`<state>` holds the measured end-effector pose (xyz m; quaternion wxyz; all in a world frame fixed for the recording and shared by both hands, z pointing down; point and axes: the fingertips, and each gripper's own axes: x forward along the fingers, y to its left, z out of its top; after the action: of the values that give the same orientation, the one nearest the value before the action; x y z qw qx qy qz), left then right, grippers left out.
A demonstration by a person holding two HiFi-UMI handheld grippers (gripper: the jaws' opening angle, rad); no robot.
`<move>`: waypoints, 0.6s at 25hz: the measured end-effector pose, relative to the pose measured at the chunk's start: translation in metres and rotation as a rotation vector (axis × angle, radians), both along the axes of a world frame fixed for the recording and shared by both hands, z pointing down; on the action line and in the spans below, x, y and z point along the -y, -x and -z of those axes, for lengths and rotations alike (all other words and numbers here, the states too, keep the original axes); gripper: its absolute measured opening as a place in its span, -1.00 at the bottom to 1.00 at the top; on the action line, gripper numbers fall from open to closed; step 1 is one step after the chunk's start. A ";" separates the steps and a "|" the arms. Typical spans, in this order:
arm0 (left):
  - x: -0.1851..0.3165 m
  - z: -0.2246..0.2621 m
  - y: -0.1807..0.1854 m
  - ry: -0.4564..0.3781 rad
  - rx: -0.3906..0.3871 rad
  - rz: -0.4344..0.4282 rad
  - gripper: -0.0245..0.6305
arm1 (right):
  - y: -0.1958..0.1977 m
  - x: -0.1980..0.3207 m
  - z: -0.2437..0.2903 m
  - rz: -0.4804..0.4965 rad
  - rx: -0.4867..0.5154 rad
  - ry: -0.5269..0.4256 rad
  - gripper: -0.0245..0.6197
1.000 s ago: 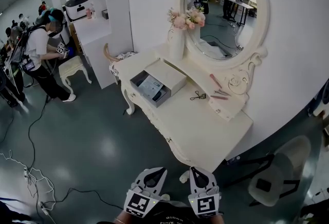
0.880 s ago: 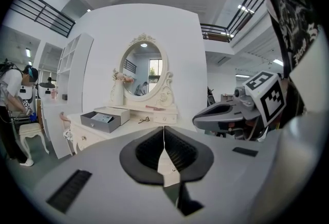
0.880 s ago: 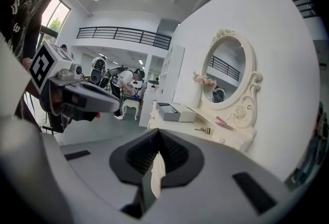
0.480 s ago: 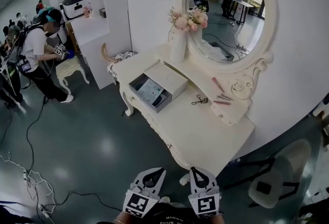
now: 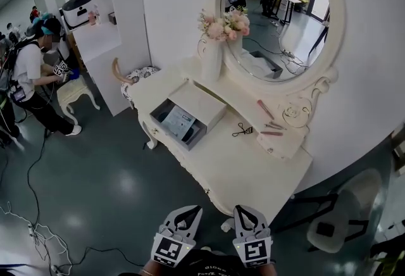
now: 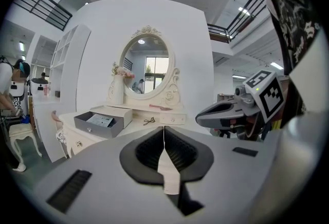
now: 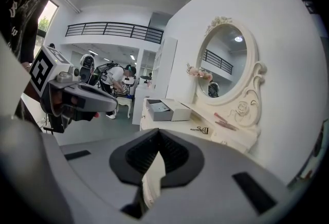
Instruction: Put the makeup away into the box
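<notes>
Fingers [image 6: 149,152] together on left gripper [image 6: 164,129], right gripper [image 7: 158,134] too, both empty

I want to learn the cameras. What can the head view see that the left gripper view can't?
Only the head view shows the floor cables and the grey chair. Only the left gripper view shows the balcony railing and the left gripper's jaws pressed together, empty. Both show the white dressing table, oval mirror, flowers and open box.
</notes>
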<state>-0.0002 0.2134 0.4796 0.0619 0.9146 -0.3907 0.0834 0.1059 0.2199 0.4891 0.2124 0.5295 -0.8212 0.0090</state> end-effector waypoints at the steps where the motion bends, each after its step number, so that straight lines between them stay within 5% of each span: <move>1: 0.005 0.000 0.001 -0.001 0.000 -0.007 -0.87 | 0.002 0.005 0.000 -0.004 -0.003 0.002 -0.90; 15: 0.075 -0.004 0.036 0.005 0.008 -0.106 -0.88 | 0.035 0.063 -0.004 -0.099 -0.024 0.029 -0.90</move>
<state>-0.0363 0.1384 0.4840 0.0583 0.9335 -0.3419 0.0912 0.0713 0.1567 0.4936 0.2294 0.5665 -0.7911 0.0250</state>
